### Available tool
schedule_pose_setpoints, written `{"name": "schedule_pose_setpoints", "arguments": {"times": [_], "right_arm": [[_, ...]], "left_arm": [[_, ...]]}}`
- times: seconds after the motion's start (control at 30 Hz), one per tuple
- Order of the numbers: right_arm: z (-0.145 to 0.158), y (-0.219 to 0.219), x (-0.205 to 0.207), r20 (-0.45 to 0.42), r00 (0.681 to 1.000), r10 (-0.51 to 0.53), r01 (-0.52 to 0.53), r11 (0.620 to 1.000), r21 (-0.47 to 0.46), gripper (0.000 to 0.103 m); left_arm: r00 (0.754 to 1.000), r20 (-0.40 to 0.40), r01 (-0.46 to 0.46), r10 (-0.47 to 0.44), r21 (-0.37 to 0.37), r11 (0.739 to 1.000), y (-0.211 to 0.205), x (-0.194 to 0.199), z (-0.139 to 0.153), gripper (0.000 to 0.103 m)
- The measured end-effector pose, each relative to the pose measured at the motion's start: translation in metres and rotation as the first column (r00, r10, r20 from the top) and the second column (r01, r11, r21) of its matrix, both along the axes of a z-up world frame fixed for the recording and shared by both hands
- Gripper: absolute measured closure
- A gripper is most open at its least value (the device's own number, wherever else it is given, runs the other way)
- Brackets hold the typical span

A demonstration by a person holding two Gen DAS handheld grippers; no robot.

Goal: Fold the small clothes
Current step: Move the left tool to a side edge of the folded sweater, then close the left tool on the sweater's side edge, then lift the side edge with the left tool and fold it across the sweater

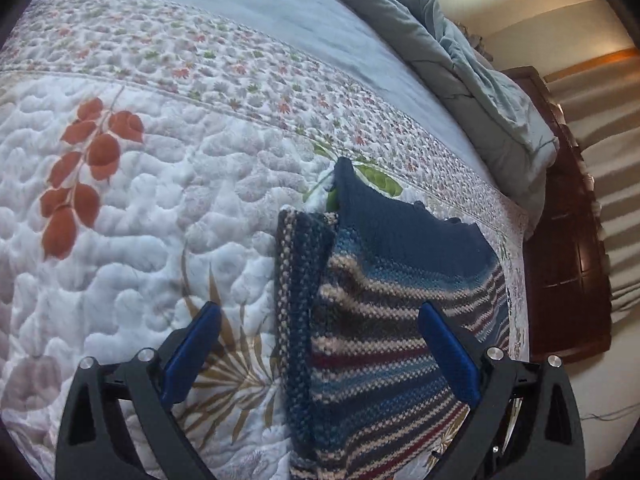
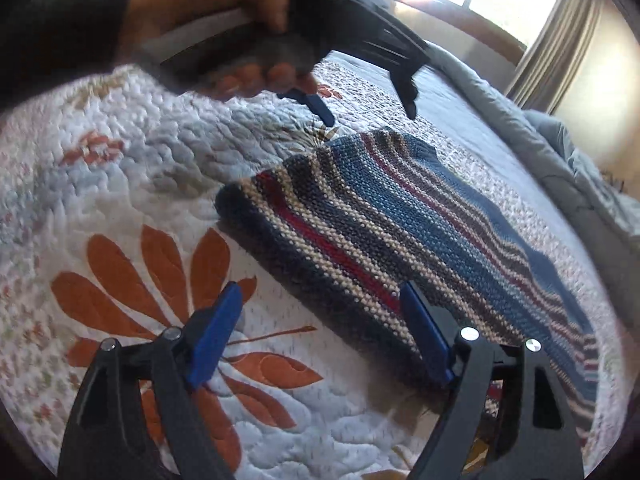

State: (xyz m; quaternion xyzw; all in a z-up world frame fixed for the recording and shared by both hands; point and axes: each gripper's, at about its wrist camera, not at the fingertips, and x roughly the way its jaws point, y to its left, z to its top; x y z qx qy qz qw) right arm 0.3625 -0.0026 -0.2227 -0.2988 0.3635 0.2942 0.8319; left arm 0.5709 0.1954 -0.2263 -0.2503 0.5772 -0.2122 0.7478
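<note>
A: The sweater lay flat on the quilt of the bed, striped in blue, cream and red, with one side already folded over along its edge.

B: And the right claw?

A: It hung low over the near hem, jaws wide, one blue pad above the knit, the other above the orange flower on the quilt. Nothing was gripped.

B: The left one?

A: The left claw stood wide too, straddling the folded strip from the other side, holding nothing. From the right camera it showed up top, gripped in a hand, tips pointing down at the far corner of the sweater, blurred.

B: Anything else on the bed?

A: A grey-blue duvet was bunched along the far edge, with a curtain lit by the window behind it.
</note>
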Motion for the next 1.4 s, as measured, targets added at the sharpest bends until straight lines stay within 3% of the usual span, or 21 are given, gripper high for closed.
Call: {"name": "schedule_pose_setpoints", "arguments": {"times": [0.13,0.33,0.37,0.5,0.6,0.73,0.8,0.83,0.87,0.9,1.0,1.27,1.4], "right_arm": [[-0.015,0.009,-0.006,0.07,0.997,0.041,-0.034,0.995,-0.093,0.033],[-0.024,0.022,0.001,0.125,0.989,0.073,-0.053,0.987,-0.152,0.036],[-0.024,0.024,0.005,0.131,0.989,0.072,-0.051,0.986,-0.157,0.036],[-0.033,0.042,0.021,0.173,0.982,0.081,-0.042,0.975,-0.218,0.034],[-0.037,0.05,0.027,0.208,0.975,0.078,-0.025,0.969,-0.246,0.034],[-0.044,0.057,0.021,0.255,0.963,0.092,-0.016,0.958,-0.285,0.037],[-0.042,0.059,0.026,0.263,0.962,0.07,0.004,0.962,-0.273,0.037],[-0.041,0.059,0.03,0.267,0.962,0.056,0.017,0.964,-0.264,0.042],[-0.042,0.059,0.034,0.257,0.965,0.046,0.023,0.966,-0.259,0.048],[-0.043,0.059,0.039,0.228,0.973,0.034,0.024,0.969,-0.247,0.061],[-0.037,0.054,0.04,0.226,0.974,0.022,0.026,0.978,-0.206,0.08],[0.0,0.04,0.039,0.208,0.978,-0.03,0.048,0.996,-0.081,0.085],[0.031,0.025,0.04,0.198,0.978,-0.07,0.07,0.998,0.005,0.085]], "left_arm": [[0.997,-0.035,0.062,-0.064,-0.051,0.997,-0.013,0.01,-0.013,0.004],[0.994,-0.04,0.094,-0.098,-0.101,0.99,-0.021,0.02,-0.022,0.005],[0.994,-0.035,0.1,-0.104,-0.106,0.989,-0.022,0.021,-0.021,0.007],[0.987,-0.027,0.157,-0.159,-0.054,0.986,-0.035,0.025,-0.022,0.038],[0.984,-0.026,0.174,-0.175,-0.044,0.984,-0.034,0.026,-0.025,0.042],[0.987,-0.04,0.151,-0.155,-0.093,0.984,-0.026,0.03,-0.03,0.036],[0.988,-0.029,0.151,-0.154,-0.083,0.985,-0.028,0.029,-0.029,0.037],[0.988,-0.026,0.15,-0.152,-0.076,0.986,-0.027,0.029,-0.028,0.04],[0.989,-0.021,0.142,-0.144,-0.068,0.987,-0.026,0.029,-0.028,0.051],[0.991,-0.016,0.133,-0.134,-0.049,0.99,-0.024,0.029,-0.028,0.065],[0.992,-0.002,0.123,-0.123,-0.022,0.992,-0.019,0.027,-0.024,0.08],[0.994,0.039,0.101,-0.104,0.062,0.993,-0.03,0.022,0.025,0.084],[0.992,0.05,0.103,-0.111,0.144,0.984,-0.046,0.021,0.06,0.084]]}}
